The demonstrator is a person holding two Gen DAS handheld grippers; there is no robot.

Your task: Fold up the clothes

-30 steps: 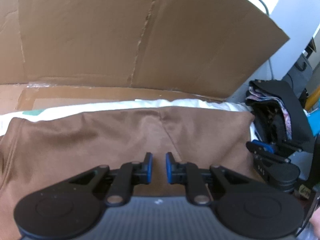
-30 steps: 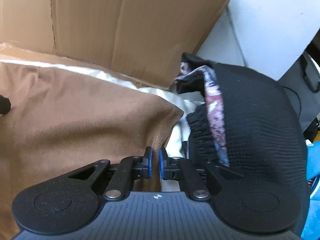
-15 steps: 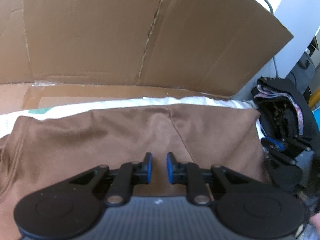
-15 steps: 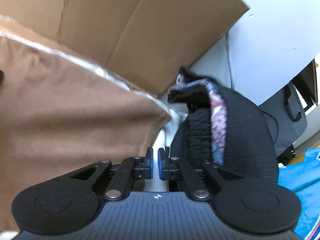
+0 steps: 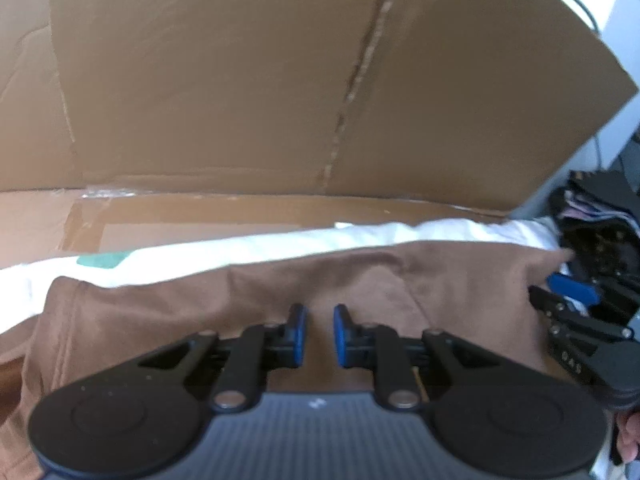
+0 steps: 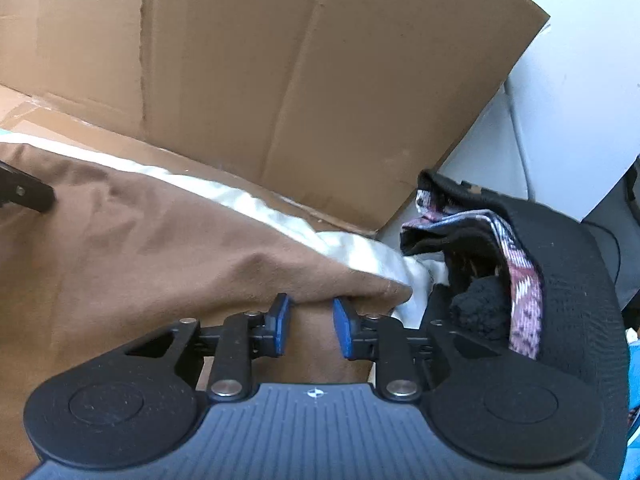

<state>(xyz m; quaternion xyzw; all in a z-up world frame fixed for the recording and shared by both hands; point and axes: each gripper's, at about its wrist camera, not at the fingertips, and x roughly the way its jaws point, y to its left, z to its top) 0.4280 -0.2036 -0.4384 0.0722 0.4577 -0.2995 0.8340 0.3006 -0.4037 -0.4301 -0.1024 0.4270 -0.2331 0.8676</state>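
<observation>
Brown garment (image 5: 280,304) lies spread over white fabric (image 5: 360,236) before a cardboard wall (image 5: 240,80) in the left wrist view; the left gripper (image 5: 319,332) hovers over its middle, jaws parted, holding nothing. Right wrist view: the right gripper (image 6: 308,326), jaws apart, straddles the garment's far right corner beside a dark clothes pile (image 6: 540,280). To fold cleanly, close on that corner only, leaving the white layer beneath.
</observation>
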